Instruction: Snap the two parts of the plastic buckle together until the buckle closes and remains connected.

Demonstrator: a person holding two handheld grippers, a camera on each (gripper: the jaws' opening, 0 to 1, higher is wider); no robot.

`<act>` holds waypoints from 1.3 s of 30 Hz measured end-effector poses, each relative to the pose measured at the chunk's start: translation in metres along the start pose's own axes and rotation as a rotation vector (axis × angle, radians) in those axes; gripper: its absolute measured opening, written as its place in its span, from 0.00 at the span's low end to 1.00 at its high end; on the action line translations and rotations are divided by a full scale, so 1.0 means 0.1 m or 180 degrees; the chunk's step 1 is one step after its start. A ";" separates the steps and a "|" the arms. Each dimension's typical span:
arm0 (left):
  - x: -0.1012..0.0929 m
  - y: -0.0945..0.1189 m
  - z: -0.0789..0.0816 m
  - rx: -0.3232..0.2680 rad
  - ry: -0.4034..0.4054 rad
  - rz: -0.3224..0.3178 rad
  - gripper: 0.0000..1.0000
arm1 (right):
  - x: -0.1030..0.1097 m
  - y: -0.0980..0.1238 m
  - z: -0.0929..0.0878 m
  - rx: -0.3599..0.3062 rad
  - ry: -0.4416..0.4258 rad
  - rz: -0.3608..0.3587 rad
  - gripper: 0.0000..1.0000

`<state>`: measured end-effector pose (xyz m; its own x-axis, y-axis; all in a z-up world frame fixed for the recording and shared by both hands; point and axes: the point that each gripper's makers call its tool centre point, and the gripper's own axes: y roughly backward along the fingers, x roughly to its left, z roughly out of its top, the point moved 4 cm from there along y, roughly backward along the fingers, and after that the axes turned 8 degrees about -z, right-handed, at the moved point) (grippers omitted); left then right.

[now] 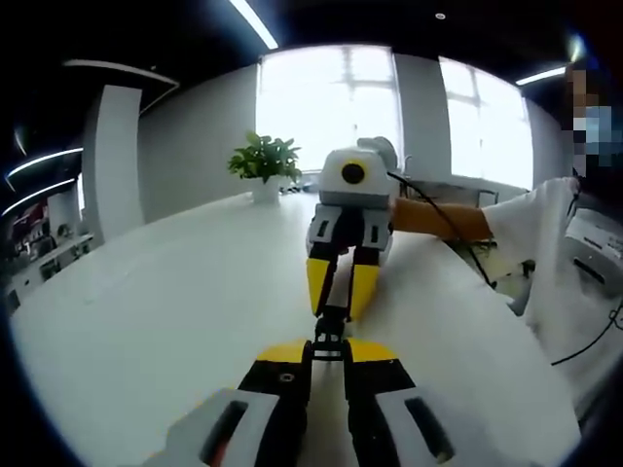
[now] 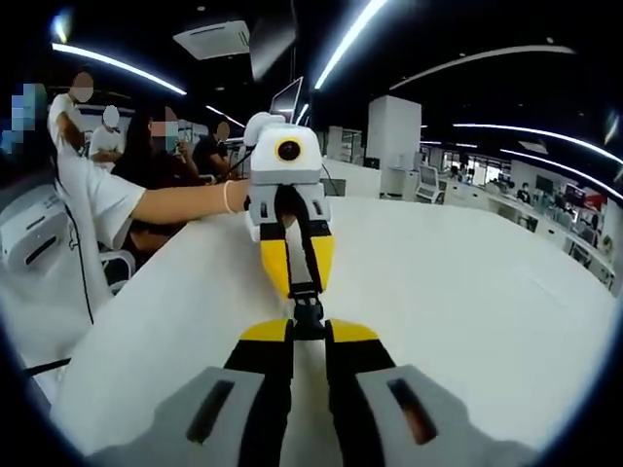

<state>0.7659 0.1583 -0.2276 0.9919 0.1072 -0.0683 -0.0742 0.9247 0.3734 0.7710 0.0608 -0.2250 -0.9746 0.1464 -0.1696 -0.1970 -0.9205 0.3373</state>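
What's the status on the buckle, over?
Left gripper and right gripper each shut on the black buckle, facing each other above the white table. Halves meet; latch unclear. Nothing in the way.

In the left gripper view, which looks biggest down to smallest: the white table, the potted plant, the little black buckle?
1. White table, by far.
2. Potted plant; it stands far off, so its real size is unsure.
3. Black buckle, pinched between the left tool and right tool.

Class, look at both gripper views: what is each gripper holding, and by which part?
Each gripper, left gripper and right gripper, is shut on one end of the small black plastic buckle, which spans the gap between them above the white table.
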 end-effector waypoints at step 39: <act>-0.08 -0.13 -0.13 0.0149 -0.0011 -0.0138 0.12 | 0.05 -0.08 -0.08 0.0142 0.0202 0.0139 0.13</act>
<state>0.7579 0.1503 -0.2440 0.9944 0.0660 -0.0822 -0.0263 0.9103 0.4132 0.7689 0.0657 -0.2360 -0.9739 0.0821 -0.2116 -0.1605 -0.9083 0.3863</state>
